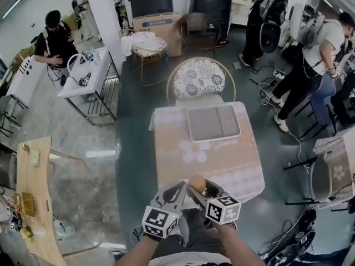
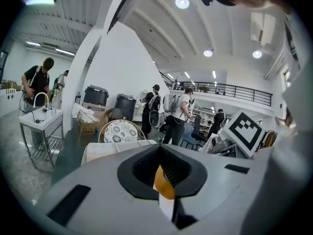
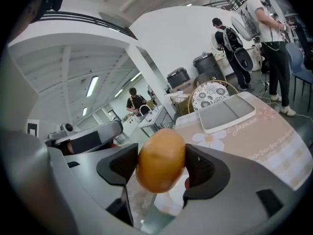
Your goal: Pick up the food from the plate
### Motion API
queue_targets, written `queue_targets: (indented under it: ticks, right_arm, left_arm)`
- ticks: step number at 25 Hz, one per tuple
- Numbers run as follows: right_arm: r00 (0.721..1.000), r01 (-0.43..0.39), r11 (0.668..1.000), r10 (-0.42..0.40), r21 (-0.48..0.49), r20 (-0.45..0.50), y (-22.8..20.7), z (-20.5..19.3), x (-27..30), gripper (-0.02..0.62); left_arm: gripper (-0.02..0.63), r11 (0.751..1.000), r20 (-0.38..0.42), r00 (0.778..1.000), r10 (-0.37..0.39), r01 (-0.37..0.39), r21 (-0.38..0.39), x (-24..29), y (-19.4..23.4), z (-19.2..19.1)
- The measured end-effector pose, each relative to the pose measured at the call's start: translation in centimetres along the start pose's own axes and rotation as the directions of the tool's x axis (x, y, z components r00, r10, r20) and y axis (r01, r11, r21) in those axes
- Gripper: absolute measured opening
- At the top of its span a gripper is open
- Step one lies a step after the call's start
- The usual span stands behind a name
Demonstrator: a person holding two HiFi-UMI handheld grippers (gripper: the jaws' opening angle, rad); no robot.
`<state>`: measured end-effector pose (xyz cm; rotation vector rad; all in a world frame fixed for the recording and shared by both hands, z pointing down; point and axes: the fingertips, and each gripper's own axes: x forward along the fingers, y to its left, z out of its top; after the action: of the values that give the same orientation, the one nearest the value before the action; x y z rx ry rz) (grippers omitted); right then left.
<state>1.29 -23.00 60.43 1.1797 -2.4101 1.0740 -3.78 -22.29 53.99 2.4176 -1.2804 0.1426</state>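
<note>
An orange-brown oval piece of food (image 3: 161, 166) sits between the pads of my right gripper (image 3: 162, 169), which is shut on it. In the head view the food (image 1: 197, 181) is held over the near edge of the table, with my right gripper (image 1: 202, 189) behind it. My left gripper (image 1: 181, 190) is just left of it, jaws together, tips almost at the food. In the left gripper view a sliver of the orange food (image 2: 164, 182) shows through the slit of the left gripper (image 2: 165, 175). Something white lies under the food, mostly hidden.
The table (image 1: 222, 159) has a pink floral cloth and a grey tray (image 1: 213, 122) at its far side. A round patterned chair (image 1: 199, 77) stands behind it. People stand at the right (image 1: 310, 65). A wooden bench (image 1: 33, 204) is at the left.
</note>
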Motion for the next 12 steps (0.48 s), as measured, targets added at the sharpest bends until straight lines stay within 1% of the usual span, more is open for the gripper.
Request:
queue_targets:
  ticks: [4,8,12]
  right_arm:
    - [0.998,-0.027,0.998,0.029,-0.05,0.05,2.6,3.0,-1.7,0.279]
    - [0.995,-0.048,0.996,0.054,-0.073,0.088,5.0,4.2,-4.2,0.279]
    - [0.989,-0.051,0.993,0.064,-0.102,0.136,6.2,5.9,-5.9,0.279]
  left_arm:
    - [0.005,1.0,0.034,0.999,-0.006,0.005,0.015,-1.0,-0.9,3.5]
    - [0.006,1.0,0.059,0.998,-0.004,0.002,0.027,-2.8,-2.4,5.9]
    - [0.006,0.999,0.092,0.996,-0.014,0.01,0.048,-3.6,-3.5,8.1]
